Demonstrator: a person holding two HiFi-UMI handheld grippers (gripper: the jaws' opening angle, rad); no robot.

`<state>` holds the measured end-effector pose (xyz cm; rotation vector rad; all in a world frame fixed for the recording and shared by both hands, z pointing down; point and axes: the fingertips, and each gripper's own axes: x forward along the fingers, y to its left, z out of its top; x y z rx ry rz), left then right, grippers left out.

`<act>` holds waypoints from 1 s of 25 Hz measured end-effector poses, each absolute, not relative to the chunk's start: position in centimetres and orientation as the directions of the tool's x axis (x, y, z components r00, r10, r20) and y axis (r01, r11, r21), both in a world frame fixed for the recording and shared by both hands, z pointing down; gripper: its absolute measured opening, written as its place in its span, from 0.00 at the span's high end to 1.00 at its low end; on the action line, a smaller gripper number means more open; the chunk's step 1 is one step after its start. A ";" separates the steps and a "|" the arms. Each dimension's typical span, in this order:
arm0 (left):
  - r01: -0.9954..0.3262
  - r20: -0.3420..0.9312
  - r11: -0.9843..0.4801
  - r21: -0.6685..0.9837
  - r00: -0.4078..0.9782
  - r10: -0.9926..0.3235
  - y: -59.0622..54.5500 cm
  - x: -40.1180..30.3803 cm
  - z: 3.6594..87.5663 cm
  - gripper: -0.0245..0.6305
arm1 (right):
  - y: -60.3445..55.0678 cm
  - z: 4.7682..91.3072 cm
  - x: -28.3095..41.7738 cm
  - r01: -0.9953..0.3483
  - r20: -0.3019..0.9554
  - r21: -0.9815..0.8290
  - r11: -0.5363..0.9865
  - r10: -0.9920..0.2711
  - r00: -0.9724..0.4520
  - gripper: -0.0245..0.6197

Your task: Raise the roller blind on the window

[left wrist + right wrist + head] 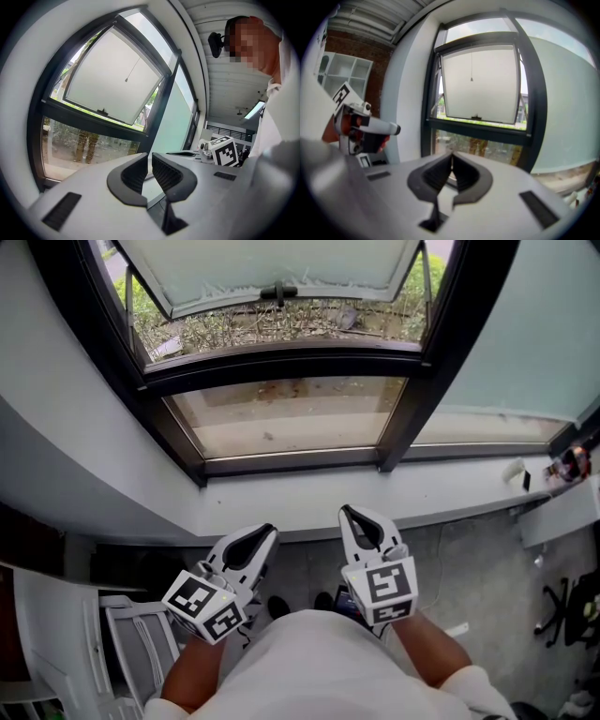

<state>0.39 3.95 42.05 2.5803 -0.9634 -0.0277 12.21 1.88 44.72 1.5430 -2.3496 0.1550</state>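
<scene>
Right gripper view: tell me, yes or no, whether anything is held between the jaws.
No. The right gripper has its jaw tips closed against each other, with no object between them.

window frame [281, 364]: matt dark metal; sill [309, 499]: smooth white

Office or workshop-type interior. Evidence: large dark-framed window [281, 362] above a white sill [309, 498]; grey concrete floor [478, 568]; swivel-chair base [560, 601]; white open shelving [344, 70] against a red brick wall [361, 47]; white slatted ceiling [229, 79].
</scene>
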 end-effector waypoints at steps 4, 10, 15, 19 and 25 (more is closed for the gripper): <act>-0.627 0.116 -0.690 0.363 0.765 -0.634 3.8 0.5 42.1 0.89 | 1.7 44.9 12.1 -0.904 0.334 0.088 0.419 -0.867 -0.369 0.93; -0.623 0.114 -0.692 0.365 0.768 -0.631 3.6 0.7 42.0 0.89 | 1.5 45.1 12.0 -0.900 0.345 0.083 0.428 -0.860 -0.377 0.93; -0.618 0.112 -0.696 0.366 0.771 -0.626 3.5 0.8 42.0 0.89 | 1.5 45.2 12.0 -0.900 0.352 0.085 0.427 -0.858 -0.374 0.93; -0.616 0.115 -0.696 0.369 0.773 -0.624 3.5 0.8 42.2 0.89 | 1.4 45.4 12.1 -0.901 0.355 0.089 0.424 -0.859 -0.369 0.93; -0.616 0.117 -0.695 0.371 0.773 -0.623 3.5 0.8 42.2 0.89 | 1.4 45.5 12.0 -0.899 0.361 0.092 0.427 -0.856 -0.370 0.93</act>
